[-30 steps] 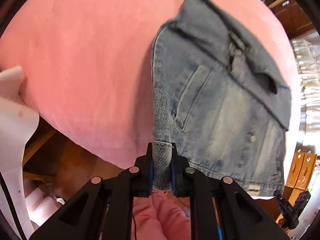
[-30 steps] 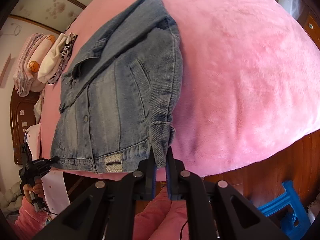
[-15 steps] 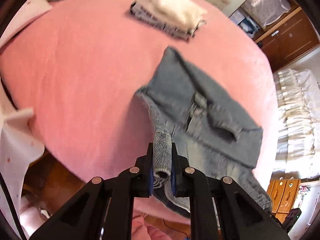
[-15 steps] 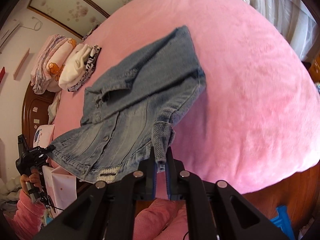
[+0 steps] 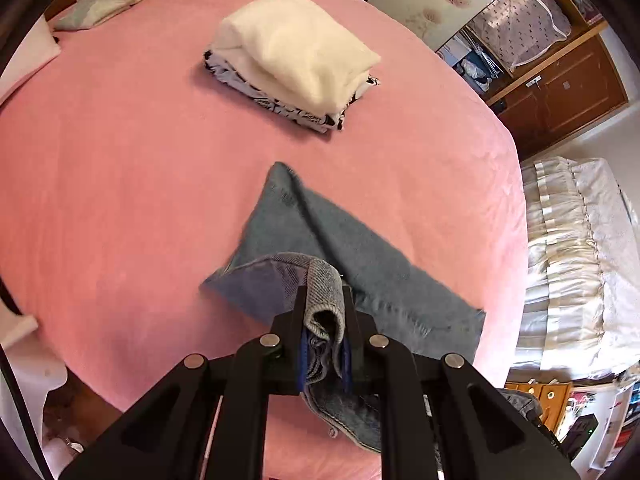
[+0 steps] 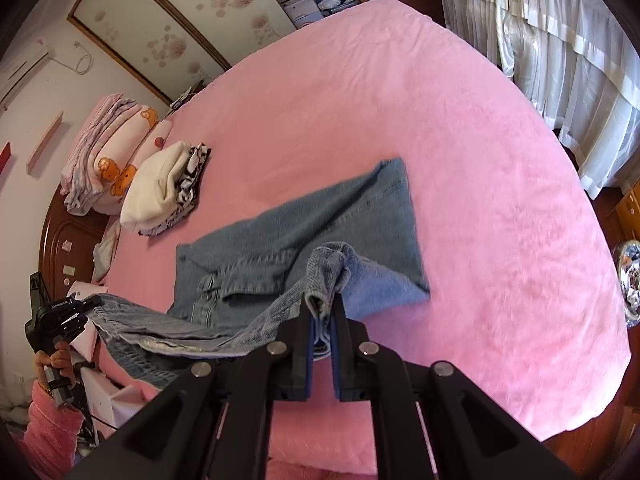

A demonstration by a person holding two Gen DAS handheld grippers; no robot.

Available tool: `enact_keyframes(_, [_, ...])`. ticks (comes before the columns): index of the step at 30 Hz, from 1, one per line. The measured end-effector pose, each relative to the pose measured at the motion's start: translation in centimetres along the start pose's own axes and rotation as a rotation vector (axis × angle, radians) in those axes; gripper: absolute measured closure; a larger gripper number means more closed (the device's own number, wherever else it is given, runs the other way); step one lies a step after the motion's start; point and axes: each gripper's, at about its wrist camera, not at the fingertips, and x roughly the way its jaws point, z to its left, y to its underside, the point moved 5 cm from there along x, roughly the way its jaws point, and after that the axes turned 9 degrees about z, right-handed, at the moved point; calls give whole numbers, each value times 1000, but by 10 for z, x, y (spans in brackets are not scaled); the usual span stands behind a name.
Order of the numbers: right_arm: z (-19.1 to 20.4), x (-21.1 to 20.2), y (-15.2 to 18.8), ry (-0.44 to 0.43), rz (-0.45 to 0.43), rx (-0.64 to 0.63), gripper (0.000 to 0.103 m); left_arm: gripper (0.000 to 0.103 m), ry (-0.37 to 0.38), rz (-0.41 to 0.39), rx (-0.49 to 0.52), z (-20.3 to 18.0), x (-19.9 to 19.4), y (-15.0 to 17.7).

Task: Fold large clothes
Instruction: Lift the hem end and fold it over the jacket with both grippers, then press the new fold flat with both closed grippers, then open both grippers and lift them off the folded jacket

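Observation:
A blue denim jacket [image 5: 360, 256] lies on the pink bed [image 5: 120, 184], its upper half flat and its lower half lifted off the cover. My left gripper [image 5: 323, 300] is shut on one bottom corner of the jacket, the cloth bunched between the jaws. In the right wrist view the jacket [image 6: 340, 216] shows its collar side down-left, and my right gripper [image 6: 322, 308] is shut on the other bottom corner. The hem hangs slack between the two grippers. The left gripper also shows at the left edge [image 6: 60, 312], held by a hand.
A folded stack of clothes, cream on top [image 5: 296, 56], lies further up the bed and shows too in the right wrist view [image 6: 164, 188]. Folded bedding [image 6: 104, 152] sits by the headboard. White curtains [image 6: 560, 60] hang right. The bed's near edge [image 6: 560, 420] drops to a wooden floor.
Both grippers have risen and moved forward over the bed with the jacket's bottom corners, so the lower half has peeled up off the cover and turned toward the collar.

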Motion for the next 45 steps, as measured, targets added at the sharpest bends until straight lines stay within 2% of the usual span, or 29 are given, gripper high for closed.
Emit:
enact_keyframes(9, [2, 34, -74, 49, -2, 38, 98, 93, -3, 59, -12, -26, 59, -77])
enact_keyframes(16, [-8, 92, -129, 71, 39, 61, 98, 93, -32, 106, -47, -29, 124, -118])
enact_keyframes(21, [-23, 147, -156, 115, 95, 93, 98, 93, -78, 156, -43, -27, 173, -133])
enact_keyframes(24, [-38, 183, -163, 135, 152, 134, 98, 93, -87, 195, -67, -17, 200, -137])
enact_keyframes(27, [-41, 209, -167, 174, 182, 116, 97, 92, -122, 229, -76, -7, 222, -140])
enact_keyframes(32, [-42, 231, -177, 210, 180, 109, 96, 91, -130, 286, -107, 6, 250, -143])
enact_keyframes(36, [-29, 241, -187, 310, 167, 14, 94, 88, -148, 323, -108, 8, 267, -149])
enact_keyframes(38, [-25, 242, -191, 335, 161, -10, 91, 82, -182, 315, -42, 0, 269, -151])
enact_keyframes(39, [-23, 242, -193, 343, 153, -11, 90, 77, -194, 284, -4, -7, 266, -153])
enact_keyframes(41, [-22, 241, -198, 348, 143, -2, 90, 57, -207, 226, 51, -19, 258, -157])
enact_keyframes(42, [-21, 239, -200, 341, 136, 4, 89, 50, -207, 191, 76, -24, 252, -160])
enact_keyframes(43, [-19, 237, -201, 330, 128, 8, 87, 36, -203, 153, 99, -30, 244, -163])
enact_keyframes(44, [-17, 234, -203, 321, 119, 13, 85, 27, -195, 114, 116, -36, 235, -167])
enact_keyframes(45, [-16, 230, -204, 311, 104, 19, 78, 27, -181, 89, 129, -41, 229, -168])
